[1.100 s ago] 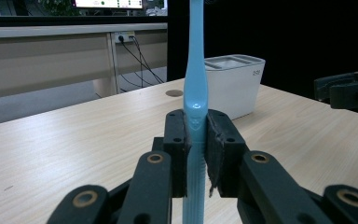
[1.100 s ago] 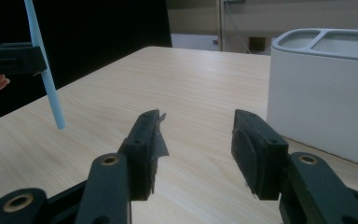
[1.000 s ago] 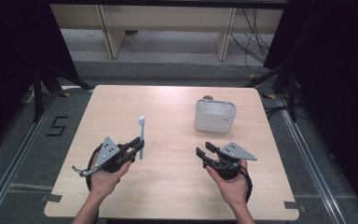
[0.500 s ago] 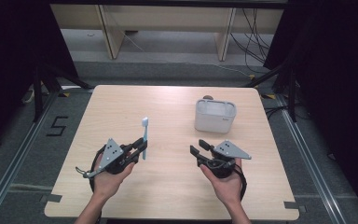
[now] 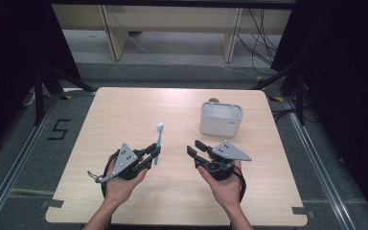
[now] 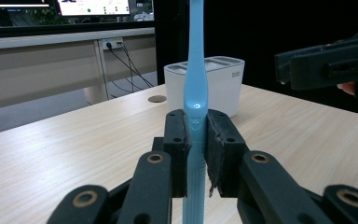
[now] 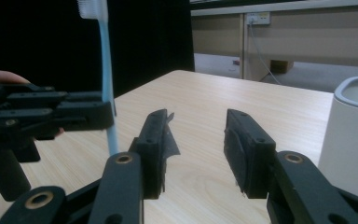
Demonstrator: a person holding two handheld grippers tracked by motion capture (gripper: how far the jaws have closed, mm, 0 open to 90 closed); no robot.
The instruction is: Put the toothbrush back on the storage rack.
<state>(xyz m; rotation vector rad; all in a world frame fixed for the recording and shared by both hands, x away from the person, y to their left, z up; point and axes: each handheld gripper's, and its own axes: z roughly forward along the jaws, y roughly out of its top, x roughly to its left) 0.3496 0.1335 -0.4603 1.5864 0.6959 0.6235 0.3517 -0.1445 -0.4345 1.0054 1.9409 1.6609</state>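
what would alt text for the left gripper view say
The left gripper clamps a light blue toothbrush upright by its handle above a pale wooden table. Behind stands a white holder; the right gripper reaches in from the right.

Overhead plus two low views, shared table

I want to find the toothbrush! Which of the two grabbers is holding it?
The left gripper has it: its jaws pinch the blue toothbrush, bristles up. The right gripper has nothing between its jaws, which have just been closing.
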